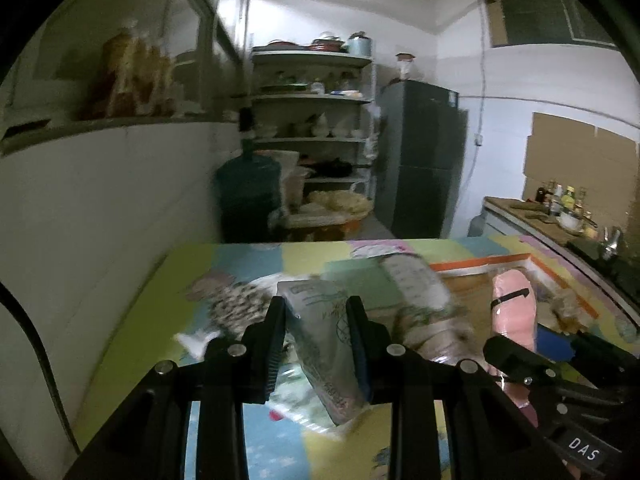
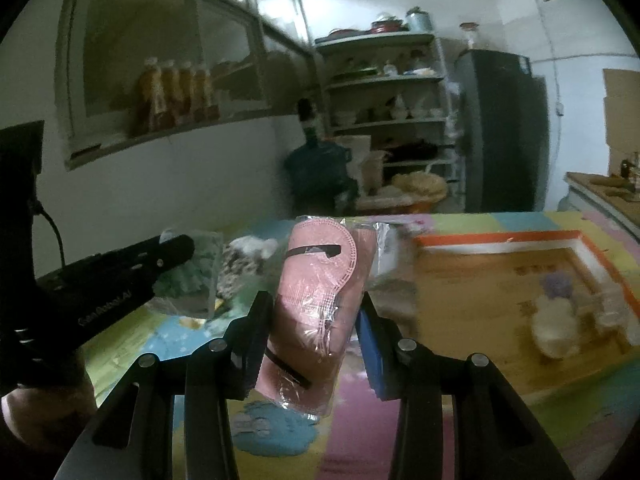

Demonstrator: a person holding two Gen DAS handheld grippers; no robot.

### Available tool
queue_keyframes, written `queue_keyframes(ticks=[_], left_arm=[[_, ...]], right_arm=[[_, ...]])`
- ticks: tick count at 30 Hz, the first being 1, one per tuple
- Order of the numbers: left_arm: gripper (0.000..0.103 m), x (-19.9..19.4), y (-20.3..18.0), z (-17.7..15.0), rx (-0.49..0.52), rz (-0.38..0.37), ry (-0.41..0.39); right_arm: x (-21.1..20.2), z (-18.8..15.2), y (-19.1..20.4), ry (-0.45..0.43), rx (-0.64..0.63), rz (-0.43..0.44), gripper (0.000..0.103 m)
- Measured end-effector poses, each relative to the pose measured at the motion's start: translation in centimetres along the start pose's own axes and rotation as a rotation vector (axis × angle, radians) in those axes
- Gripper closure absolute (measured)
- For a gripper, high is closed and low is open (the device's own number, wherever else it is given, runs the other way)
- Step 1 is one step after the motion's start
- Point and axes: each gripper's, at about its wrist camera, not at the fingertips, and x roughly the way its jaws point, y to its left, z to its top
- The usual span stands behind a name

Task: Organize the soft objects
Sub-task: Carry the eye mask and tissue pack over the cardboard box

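My left gripper (image 1: 316,306) is shut on a grey-green plastic packet (image 1: 320,344), held a little above the table. In the right wrist view that left gripper (image 2: 180,250) reaches in from the left with the same greenish packet (image 2: 200,280). My right gripper (image 2: 314,298) is shut on a pink face-mask packet (image 2: 320,300) in clear wrap, lifted above the mat. The left wrist view shows the right gripper (image 1: 532,344) at the right with the pink packet (image 1: 514,304) standing up out of it. A wooden tray with an orange rim (image 2: 500,240) lies to the right and holds a few soft items (image 2: 556,328).
A colourful patchwork mat (image 1: 132,320) covers the table. A spotted packet (image 1: 236,304) and a grey packet (image 1: 416,284) lie on it beyond my left gripper. Behind the table stand a water jug (image 1: 248,196), shelves (image 1: 312,100) and a dark fridge (image 1: 424,160). A counter with bottles (image 1: 560,204) runs along the right.
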Motion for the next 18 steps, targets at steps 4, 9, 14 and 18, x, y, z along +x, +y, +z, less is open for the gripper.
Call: queue_keyframes(ticks=[4, 9, 14, 18], left_arm=[[0.072, 0.9, -2.6, 0.8, 0.025, -0.05, -0.002], [0.072, 2.5, -6.1, 1.8, 0.053, -0.112, 0.004], [0.072, 4.4, -10.1, 2.7, 0.084, -0.171, 0.012], [0.072, 6.0, -13.3, 3.2, 0.107, -0.209, 0.024]], right_arm=[[-1.1, 0.5, -2.3, -0.026, 0.019, -0.045, 0.06], [-2.7, 0.9, -5.7, -0.052, 0.035, -0.111, 0.06], [-4.1, 1.4, -9.5, -0.067, 0.035, -0.184, 0.06], [-4.8, 1.9, -12.8, -0.066, 0.027, -0.241, 0.06]])
